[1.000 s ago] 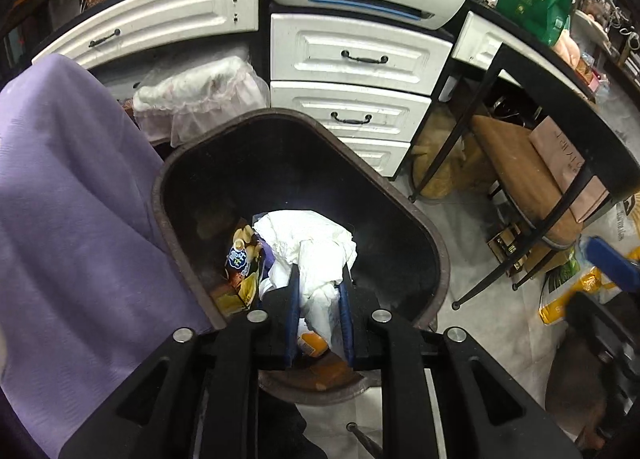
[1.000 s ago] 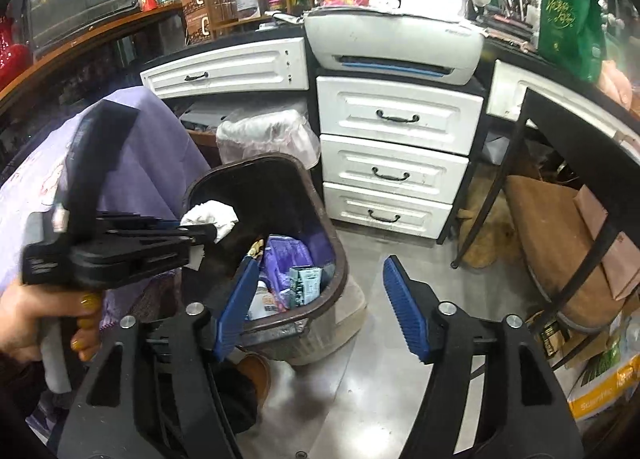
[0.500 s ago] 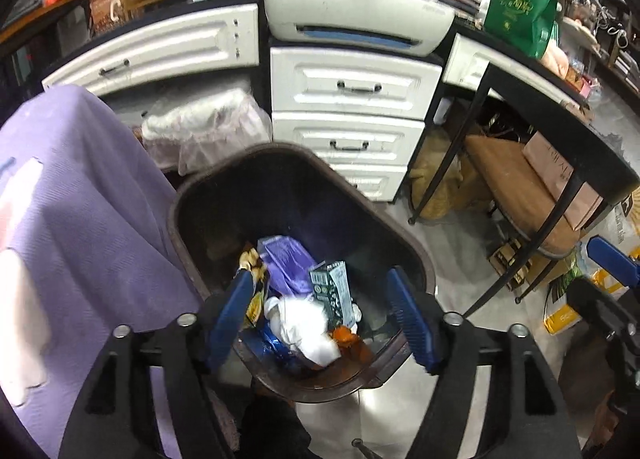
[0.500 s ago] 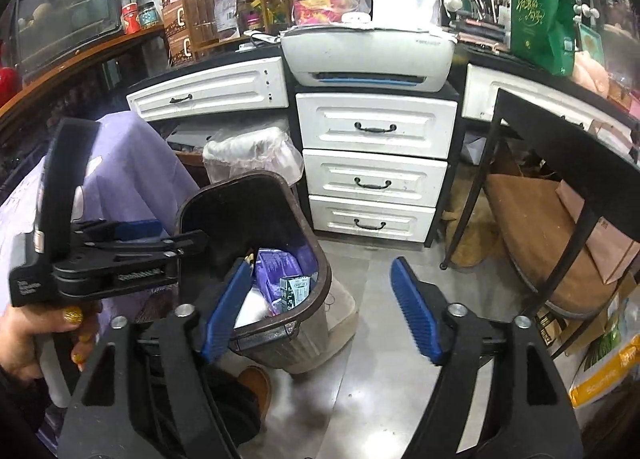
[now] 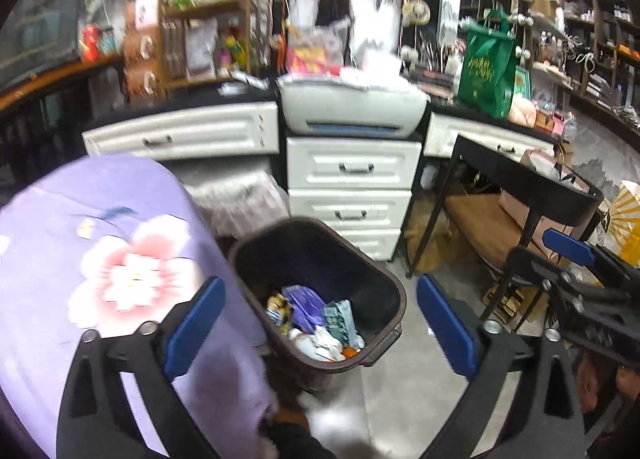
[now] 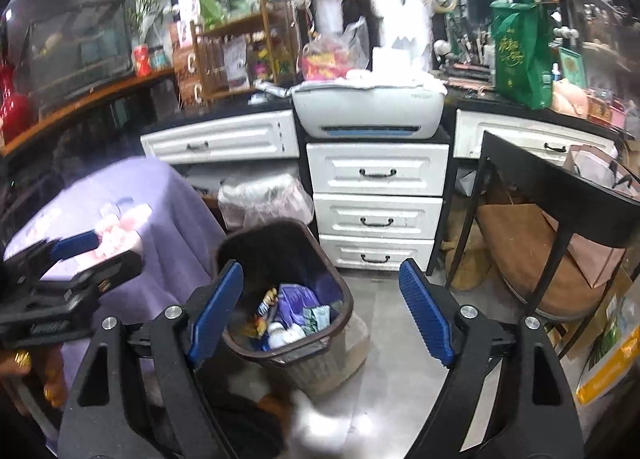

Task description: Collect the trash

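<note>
A dark brown trash bin (image 5: 372,283) stands on the floor and also shows in the right wrist view (image 6: 340,299). It holds white crumpled paper (image 5: 320,341), a purple wrapper (image 5: 306,301), a green carton (image 5: 340,319) and other litter. My left gripper (image 5: 320,333) is open and empty, high above the bin. My right gripper (image 6: 320,317) is open and empty, also above the bin. The left gripper also appears at the left edge of the right wrist view (image 6: 76,259).
A purple flowered cloth (image 5: 100,279) covers a surface left of the bin. White drawers (image 6: 376,211) with a printer (image 6: 368,111) on top stand behind. A black table (image 6: 560,187) and chair stand at right. A plastic-lined bin (image 6: 264,203) sits behind.
My left gripper opened and dropped the white crumpled paper into the bin, then rose and pulled back. The right gripper also drew back and up, staying open.
</note>
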`<control>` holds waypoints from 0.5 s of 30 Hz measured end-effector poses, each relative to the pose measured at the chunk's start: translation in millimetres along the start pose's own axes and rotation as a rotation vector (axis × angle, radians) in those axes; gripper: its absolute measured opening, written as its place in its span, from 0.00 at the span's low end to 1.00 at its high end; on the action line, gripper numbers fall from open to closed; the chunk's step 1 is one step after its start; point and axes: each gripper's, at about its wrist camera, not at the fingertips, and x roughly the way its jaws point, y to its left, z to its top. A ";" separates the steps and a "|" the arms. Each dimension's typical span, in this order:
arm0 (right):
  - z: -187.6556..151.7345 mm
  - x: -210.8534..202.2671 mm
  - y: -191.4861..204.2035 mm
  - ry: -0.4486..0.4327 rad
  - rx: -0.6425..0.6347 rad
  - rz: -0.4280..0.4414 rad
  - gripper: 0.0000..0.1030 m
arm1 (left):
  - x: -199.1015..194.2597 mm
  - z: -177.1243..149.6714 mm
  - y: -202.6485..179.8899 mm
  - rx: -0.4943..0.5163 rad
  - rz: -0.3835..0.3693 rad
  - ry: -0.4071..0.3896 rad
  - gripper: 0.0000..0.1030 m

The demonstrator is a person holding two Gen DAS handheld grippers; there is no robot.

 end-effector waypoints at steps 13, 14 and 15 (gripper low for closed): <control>-29.7 -117.5 88.3 -0.134 -0.161 0.104 0.95 | -142.9 -60.6 49.2 -0.105 0.225 -0.095 0.95; -34.0 -125.1 93.5 -0.138 -0.170 0.117 0.95 | -156.5 -67.0 52.6 -0.110 0.243 -0.107 0.95; -38.1 -132.7 98.0 -0.148 -0.182 0.120 0.95 | -165.3 -70.6 54.6 -0.116 0.254 -0.114 0.95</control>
